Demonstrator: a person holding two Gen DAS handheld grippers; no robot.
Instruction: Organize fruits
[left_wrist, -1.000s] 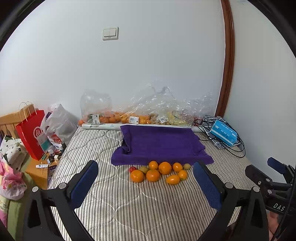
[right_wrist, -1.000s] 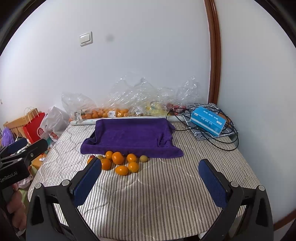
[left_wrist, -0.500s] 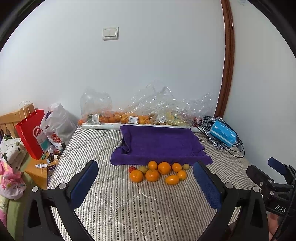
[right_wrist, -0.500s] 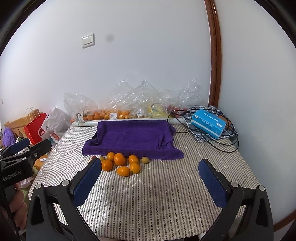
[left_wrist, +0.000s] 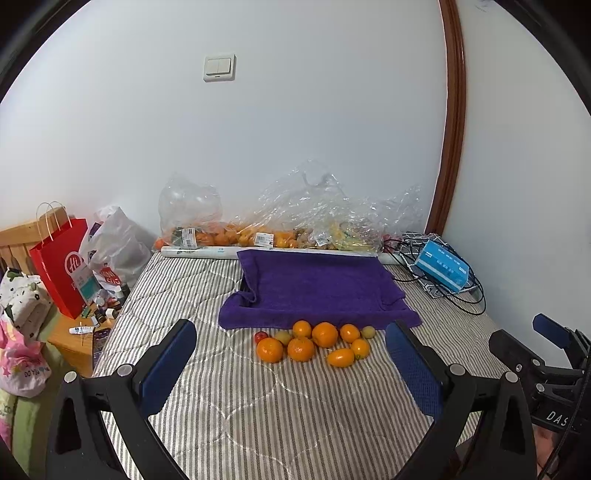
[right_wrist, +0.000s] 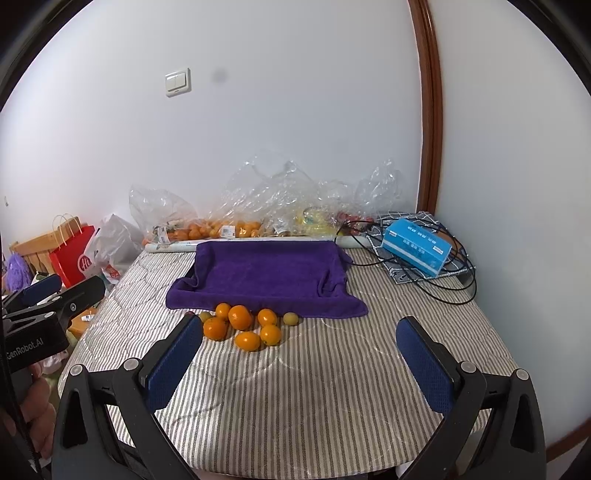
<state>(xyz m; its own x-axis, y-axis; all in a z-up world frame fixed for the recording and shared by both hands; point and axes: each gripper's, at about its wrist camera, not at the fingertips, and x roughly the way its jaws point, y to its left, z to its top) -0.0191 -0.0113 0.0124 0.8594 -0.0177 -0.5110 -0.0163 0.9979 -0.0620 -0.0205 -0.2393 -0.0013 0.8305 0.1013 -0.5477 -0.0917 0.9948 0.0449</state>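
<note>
Lying crosswise before purple towel (left_wrist: 317, 288): fruit cluster (left_wrist: 314, 341).

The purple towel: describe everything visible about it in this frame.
The purple towel is a deep violet, plush-looking cloth lying on the striped bed cover. Its side and back edges rise as if draped over a tray, which stays mostly hidden. Its front hem lies flat; the loose fruits sit just before it. Nothing lies on it, and neither gripper touches it.

The left tongs' blue pad (right_wrist: 177, 365) covered part of one orange (right_wrist: 215, 328) and all but a sliver of the red fruit (right_wrist: 189, 314) in the right wrist view. Crinkled clear bags (left_wrist: 295, 221) blurred the fruit inside, and the labels (left_wrist: 264, 239) on them were too small to read.
</note>
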